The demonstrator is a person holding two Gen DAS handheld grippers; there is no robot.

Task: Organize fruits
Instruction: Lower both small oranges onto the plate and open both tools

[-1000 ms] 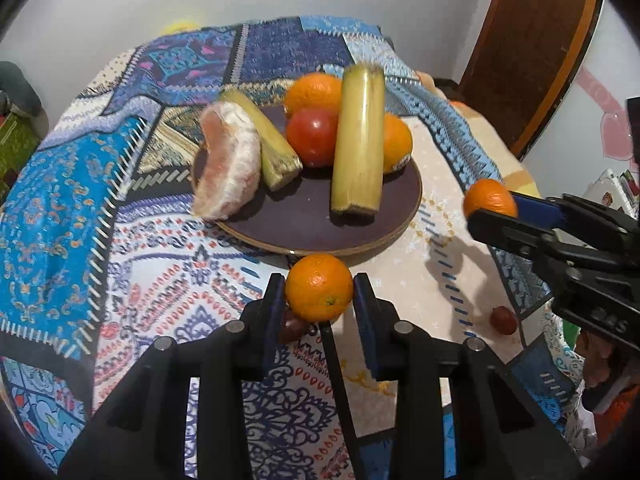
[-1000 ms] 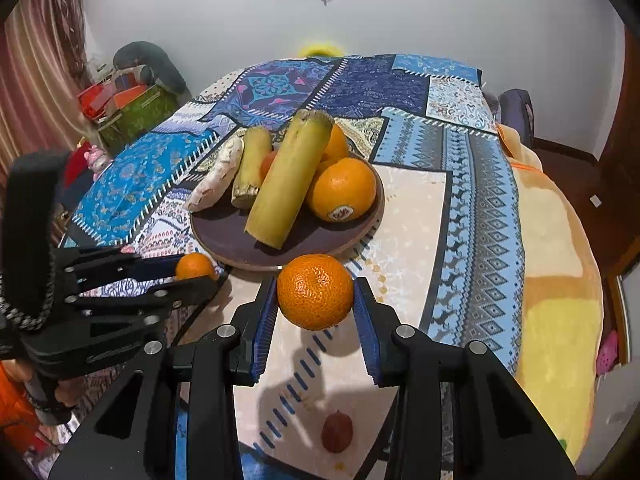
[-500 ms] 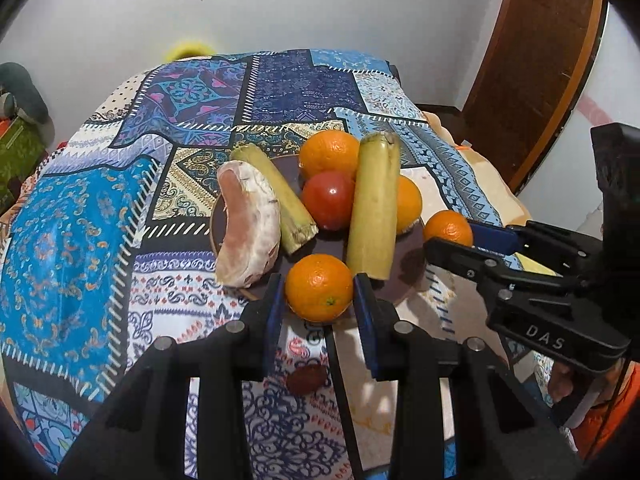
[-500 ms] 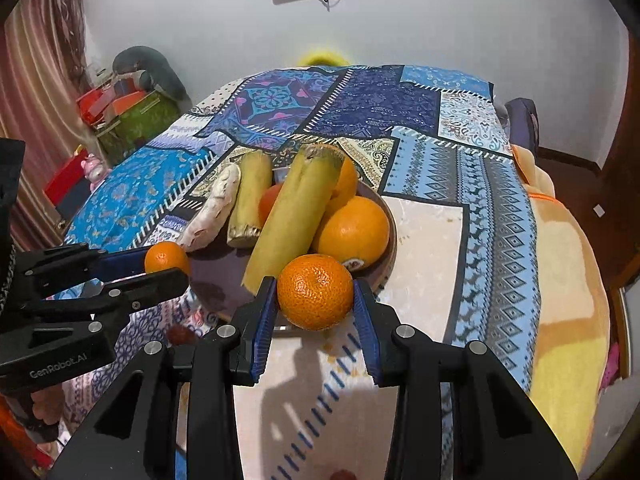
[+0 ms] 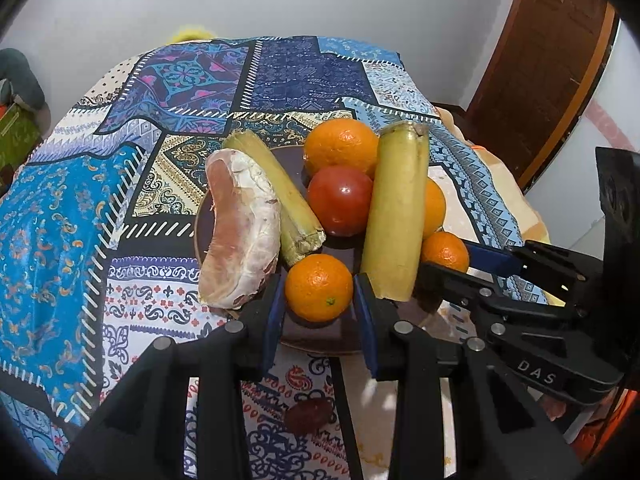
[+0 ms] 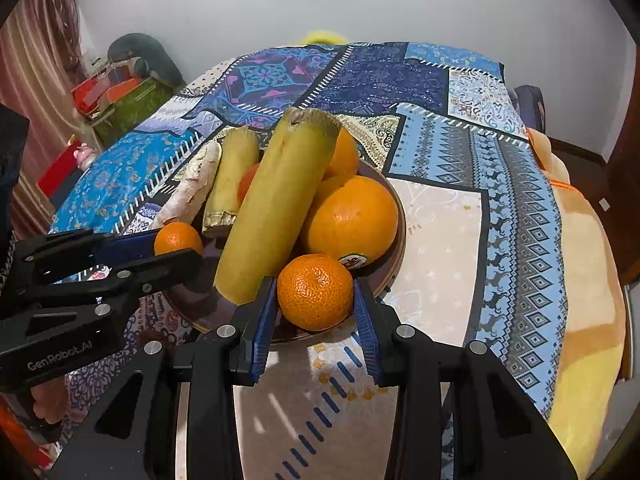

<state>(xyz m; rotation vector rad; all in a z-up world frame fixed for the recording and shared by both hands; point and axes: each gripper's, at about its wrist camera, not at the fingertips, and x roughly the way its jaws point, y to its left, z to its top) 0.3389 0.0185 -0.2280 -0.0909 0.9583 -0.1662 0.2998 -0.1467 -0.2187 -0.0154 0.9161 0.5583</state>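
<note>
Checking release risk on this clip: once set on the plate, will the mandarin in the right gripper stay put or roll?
The mandarin held in the right gripper is round, so it probably rolls easily. The plate looks nearly flat and is crowded; resting against the big orange and the long stalk should likely stop it.

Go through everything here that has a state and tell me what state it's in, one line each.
left gripper: shut on a small orange
right gripper: shut on a mandarin
plate: loaded with fruit
tomato: whole, on the plate
pomelo piece: peeled
</note>
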